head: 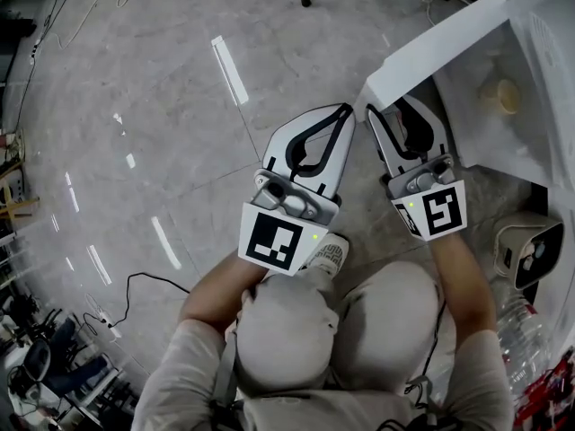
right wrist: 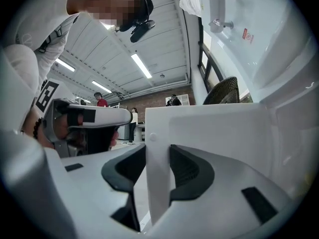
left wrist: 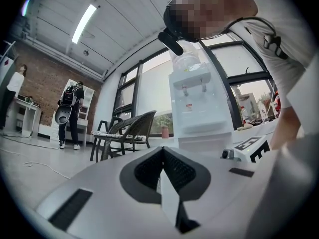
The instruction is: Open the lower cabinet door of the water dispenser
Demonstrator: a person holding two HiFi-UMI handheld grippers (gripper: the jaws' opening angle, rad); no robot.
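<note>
- White cabinet door, head view — ajar at upper right; right gripper at its free edge, left gripper just beside.
- Left gripper view: jaws together, empty; water dispenser ahead.
- Right gripper view — pads clamp the upright door edge.

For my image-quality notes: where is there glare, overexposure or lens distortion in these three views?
Head view: bright glare streaks on the glossy floor. Left gripper view: windows washed out white behind the dispenser, and their frames bend from the fisheye. Right gripper view: black round vignette, and the ceiling lines bow.
</note>
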